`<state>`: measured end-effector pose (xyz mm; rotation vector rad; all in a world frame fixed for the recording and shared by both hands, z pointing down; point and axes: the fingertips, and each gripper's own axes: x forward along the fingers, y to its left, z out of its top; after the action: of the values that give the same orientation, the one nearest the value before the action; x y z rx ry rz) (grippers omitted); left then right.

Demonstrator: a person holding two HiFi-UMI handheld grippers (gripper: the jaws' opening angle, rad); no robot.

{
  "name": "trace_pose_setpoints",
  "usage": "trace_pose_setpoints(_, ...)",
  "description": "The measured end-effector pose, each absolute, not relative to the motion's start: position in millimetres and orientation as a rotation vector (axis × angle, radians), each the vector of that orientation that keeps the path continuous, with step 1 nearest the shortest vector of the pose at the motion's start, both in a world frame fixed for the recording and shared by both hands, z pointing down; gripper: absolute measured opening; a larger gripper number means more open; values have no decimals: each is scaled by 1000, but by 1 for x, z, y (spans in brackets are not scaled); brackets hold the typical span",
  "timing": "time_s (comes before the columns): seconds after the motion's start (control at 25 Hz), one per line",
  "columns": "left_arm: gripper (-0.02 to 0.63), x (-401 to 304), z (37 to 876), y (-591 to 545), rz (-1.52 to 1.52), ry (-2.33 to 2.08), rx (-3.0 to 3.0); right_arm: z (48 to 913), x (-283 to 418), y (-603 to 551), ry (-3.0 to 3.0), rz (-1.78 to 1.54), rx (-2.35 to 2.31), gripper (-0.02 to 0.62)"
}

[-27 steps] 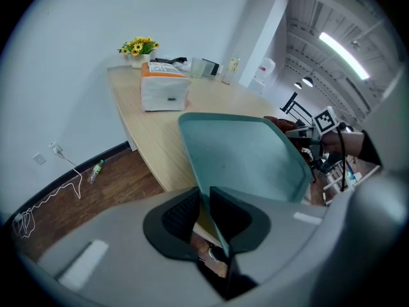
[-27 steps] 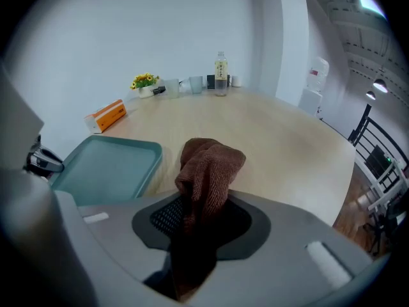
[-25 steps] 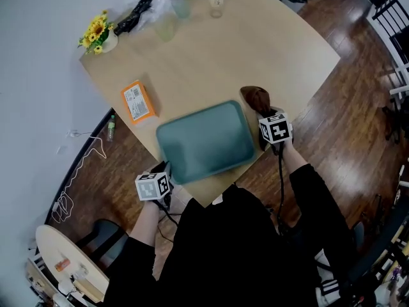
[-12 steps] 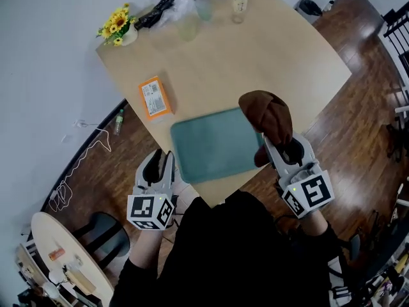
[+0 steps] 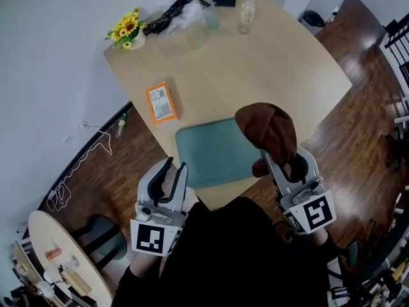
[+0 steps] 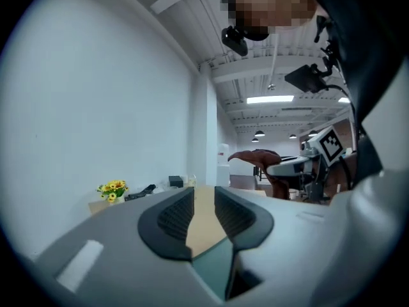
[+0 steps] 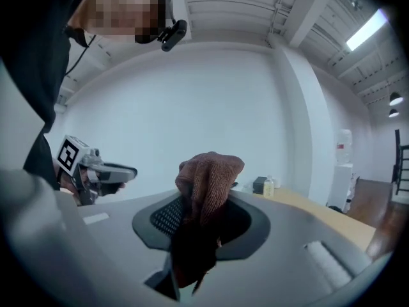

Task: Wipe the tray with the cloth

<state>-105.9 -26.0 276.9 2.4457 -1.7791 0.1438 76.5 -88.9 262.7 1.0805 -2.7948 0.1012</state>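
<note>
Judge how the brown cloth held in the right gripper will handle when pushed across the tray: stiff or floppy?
Probably floppy: the brown knitted cloth bunches and drapes over the right gripper rather than holding a shape. Likely light, since a pinch at one fold carries it all. Its coarse weave should drag, not slide, on the smooth flat teal tray.

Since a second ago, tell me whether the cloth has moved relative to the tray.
Yes. The cloth, clamped in the right gripper, lay beside the tray at its far right corner; now it is raised, overlapping the tray's right edge.
</note>
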Motion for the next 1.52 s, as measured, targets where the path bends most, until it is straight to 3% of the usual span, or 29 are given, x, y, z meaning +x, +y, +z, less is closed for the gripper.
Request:
trace_pose_setpoints(0.32,81,-123,297,-18,194,-1815,2337,431,191,-175,-2330,360,1281,114)
trace_pose_setpoints(0.56,81,-122,301,-15,203,-1798,2305,579,199,-191,-2056,621,1139,117)
trace_pose_setpoints(0.72,81,-120,299,-15,205,-1798,2304,615,201,-194,-2007,675,1158,125)
trace_pose_setpoints(1.0,80,-112,294,-18,157,-1751,2353,565,209,-193,-2094,616,1284,142)
trace_pose_setpoints(1.16,80,-108,295,-22,122,-1707,2389,501,204,-178,-2263,599,1377,259)
trace_pose_setpoints(1.4,80,-97,291,-24,104,-1639,2440,409,203,-158,-2350,472,1494,254)
trace_pose_setpoints(1.52,80,-100,283,-22,84,-1640,2460,324,188,-132,-2482,326,1539,187)
